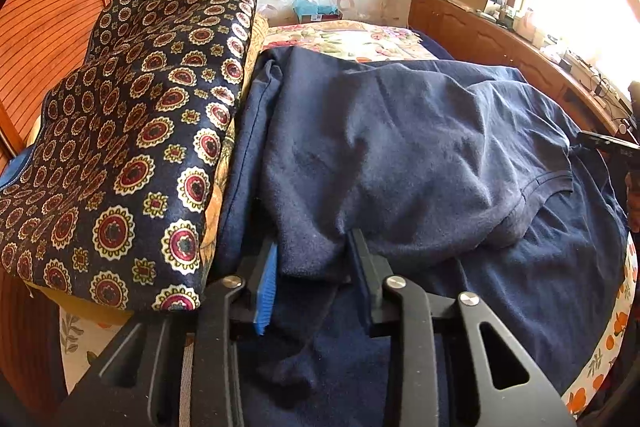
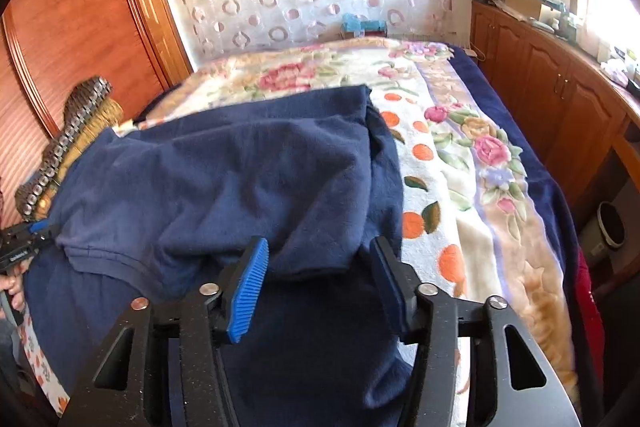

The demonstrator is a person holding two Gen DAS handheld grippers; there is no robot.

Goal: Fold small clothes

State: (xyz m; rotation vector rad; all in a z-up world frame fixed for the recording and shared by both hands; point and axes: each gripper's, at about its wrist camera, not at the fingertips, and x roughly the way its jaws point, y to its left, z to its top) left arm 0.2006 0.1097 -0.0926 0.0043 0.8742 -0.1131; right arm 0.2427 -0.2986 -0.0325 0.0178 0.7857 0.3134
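Note:
A navy blue shirt (image 1: 400,147) lies spread on the bed, its upper layer folded back over the lower one. In the left wrist view my left gripper (image 1: 314,259) is shut on a corner of that folded layer, and the cloth fills the gap between the pads. In the right wrist view the shirt (image 2: 240,167) shows its other folded corner hanging between the fingers of my right gripper (image 2: 320,263). The pads stand a little off the cloth on both sides, so that gripper is open. My left gripper (image 2: 24,243) shows at the left edge there, held by a hand.
A dark patterned cushion (image 1: 132,147) lies against the shirt's left side. A floral blanket (image 2: 460,167) covers the bed to the right of the shirt. Wooden cabinets (image 2: 540,75) run along the right wall, with a bin (image 2: 610,227) on the floor. A wooden wardrobe (image 1: 48,27) stands left.

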